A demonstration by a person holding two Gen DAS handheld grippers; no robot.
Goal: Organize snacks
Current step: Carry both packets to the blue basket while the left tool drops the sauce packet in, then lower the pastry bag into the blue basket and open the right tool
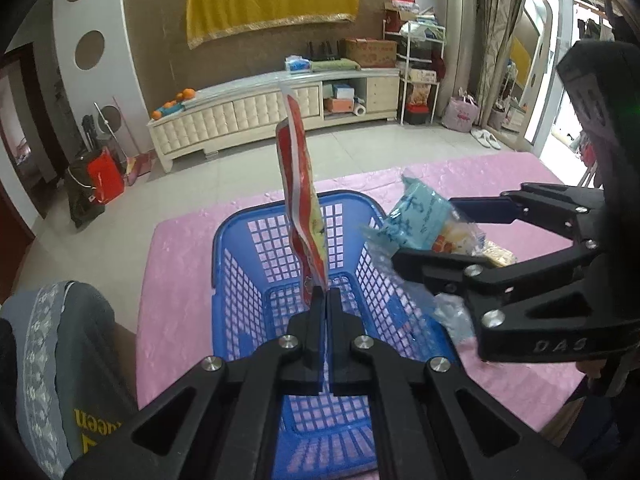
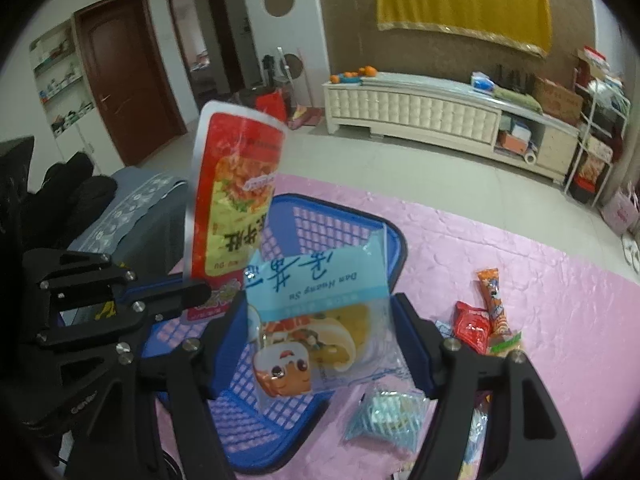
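Left fingers are clamping the red packet upright; right fingers are gripping the blue packet, basket beneath both.

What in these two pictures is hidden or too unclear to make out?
- Blue basket floor, left wrist view: near part behind the left gripper.
- Loose snacks, right wrist view: some behind the right gripper.
- Red packet, left wrist view: edge-on, front unreadable.
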